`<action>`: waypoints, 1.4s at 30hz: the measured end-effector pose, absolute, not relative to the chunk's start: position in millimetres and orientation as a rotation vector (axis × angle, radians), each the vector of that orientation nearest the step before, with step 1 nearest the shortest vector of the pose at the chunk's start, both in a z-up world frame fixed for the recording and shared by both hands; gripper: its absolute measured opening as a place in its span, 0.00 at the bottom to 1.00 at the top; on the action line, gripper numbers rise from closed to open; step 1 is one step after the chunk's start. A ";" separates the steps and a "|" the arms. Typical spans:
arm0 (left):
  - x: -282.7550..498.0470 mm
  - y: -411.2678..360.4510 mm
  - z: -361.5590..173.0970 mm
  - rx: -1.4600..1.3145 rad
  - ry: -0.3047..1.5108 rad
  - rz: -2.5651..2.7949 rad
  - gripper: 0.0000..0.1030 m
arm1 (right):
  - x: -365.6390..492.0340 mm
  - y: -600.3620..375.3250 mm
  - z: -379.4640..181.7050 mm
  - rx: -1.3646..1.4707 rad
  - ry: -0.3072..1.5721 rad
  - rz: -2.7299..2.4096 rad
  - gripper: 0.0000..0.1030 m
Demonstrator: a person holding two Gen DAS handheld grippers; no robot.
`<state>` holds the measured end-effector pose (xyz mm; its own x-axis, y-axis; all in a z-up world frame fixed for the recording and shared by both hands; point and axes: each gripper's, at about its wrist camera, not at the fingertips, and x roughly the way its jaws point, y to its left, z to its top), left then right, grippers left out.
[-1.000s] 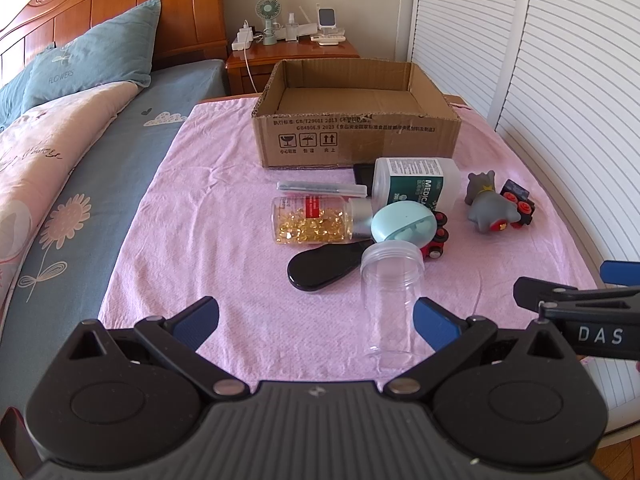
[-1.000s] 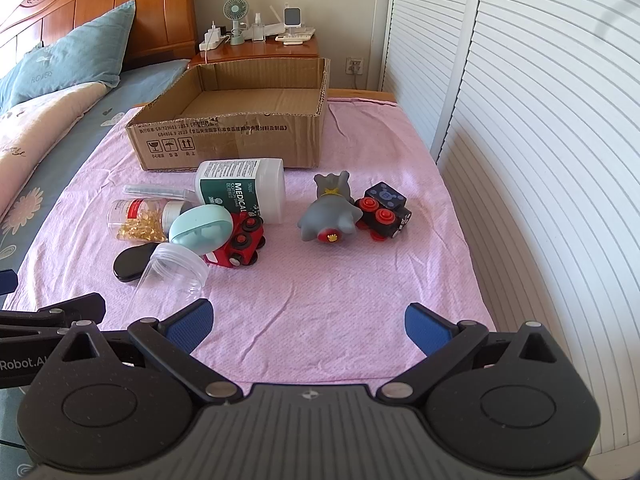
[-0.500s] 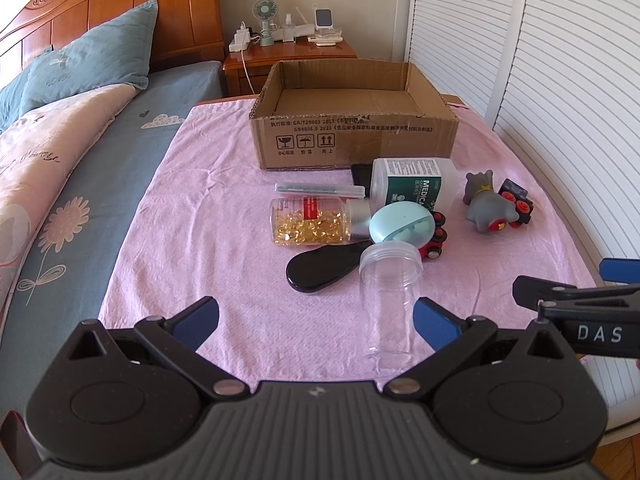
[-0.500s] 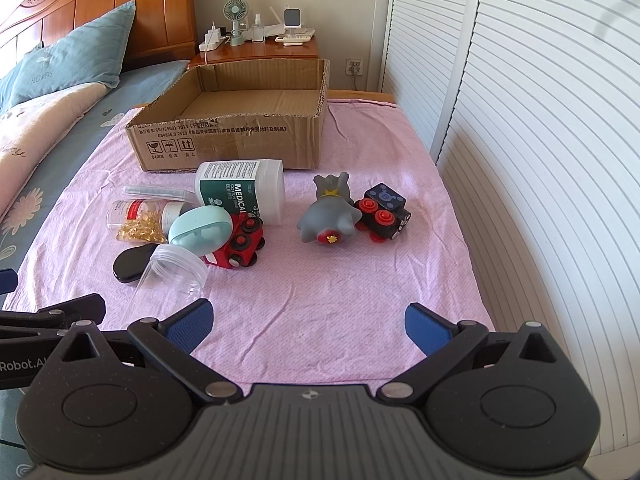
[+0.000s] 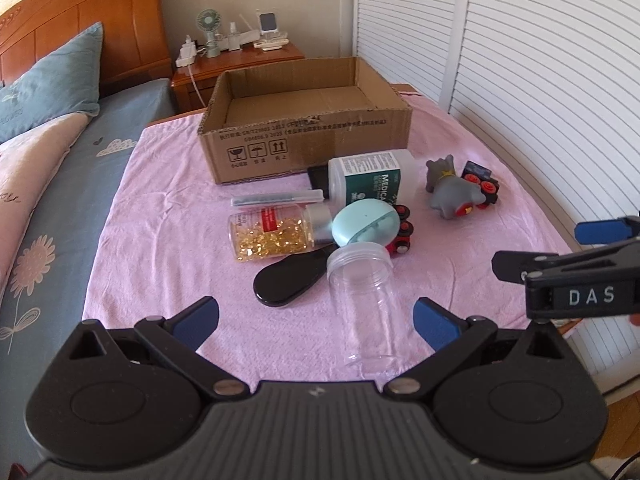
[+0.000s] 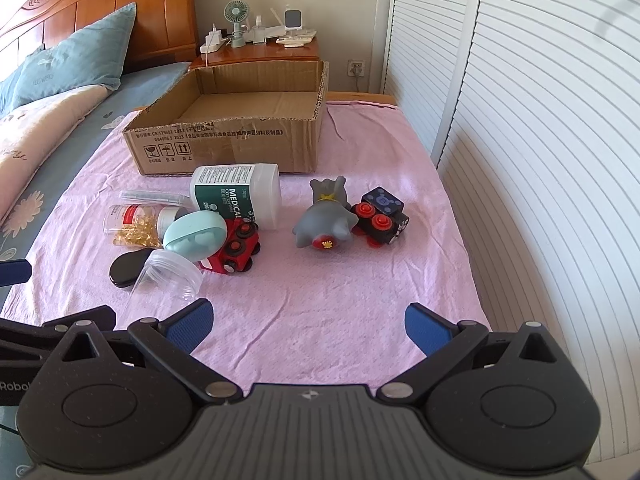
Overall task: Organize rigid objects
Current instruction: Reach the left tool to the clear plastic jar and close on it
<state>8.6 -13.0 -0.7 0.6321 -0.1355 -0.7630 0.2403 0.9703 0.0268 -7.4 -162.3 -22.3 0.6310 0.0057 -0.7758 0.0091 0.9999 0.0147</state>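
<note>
An empty cardboard box (image 5: 308,132) (image 6: 224,140) stands at the back of a pink cloth. In front of it lie a white medical bottle (image 5: 368,178) (image 6: 236,196), a capsule bottle (image 5: 276,232) (image 6: 136,226), a mint case (image 5: 366,226) (image 6: 196,236), a red toy car (image 6: 234,250), a black paddle-shaped object (image 5: 288,280), a clear jar (image 5: 364,300) (image 6: 168,276), a grey animal toy (image 5: 450,196) (image 6: 324,220) and a black block car (image 6: 380,216). My left gripper (image 5: 316,322) is open just before the clear jar. My right gripper (image 6: 308,322) is open over bare cloth.
A bed with a blue pillow (image 5: 48,88) lies to the left. A nightstand (image 5: 240,60) with a small fan stands behind the box. White louvred doors (image 6: 540,120) run along the right edge. A thin clear tube (image 5: 276,198) lies by the capsule bottle.
The left wrist view has rolled and shifted slightly; the scene now sits tilted. The right gripper and all objects have stayed still.
</note>
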 end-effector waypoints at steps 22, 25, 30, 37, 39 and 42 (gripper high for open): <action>31.3 -16.2 -65.1 0.170 1.041 -0.357 0.99 | 1.7 -182.3 -37.0 0.046 0.905 -0.001 1.00; 30.6 -5.2 -63.3 0.168 1.037 -0.335 0.99 | 4.6 -179.9 -39.0 0.032 0.912 0.005 1.00; 33.1 15.5 -61.4 0.146 1.035 -0.274 0.99 | 9.9 -173.6 -45.3 0.010 0.929 0.024 1.00; 42.4 43.0 -63.7 0.107 1.034 -0.197 0.99 | 17.3 -172.3 -53.9 -0.009 0.953 0.035 1.00; 47.3 49.0 -65.3 0.096 1.035 -0.174 0.99 | 18.9 -172.7 -55.5 -0.011 0.955 0.041 1.00; 53.9 53.8 -67.8 0.098 1.035 -0.146 0.99 | 21.0 -173.3 -60.1 -0.014 0.959 0.051 1.00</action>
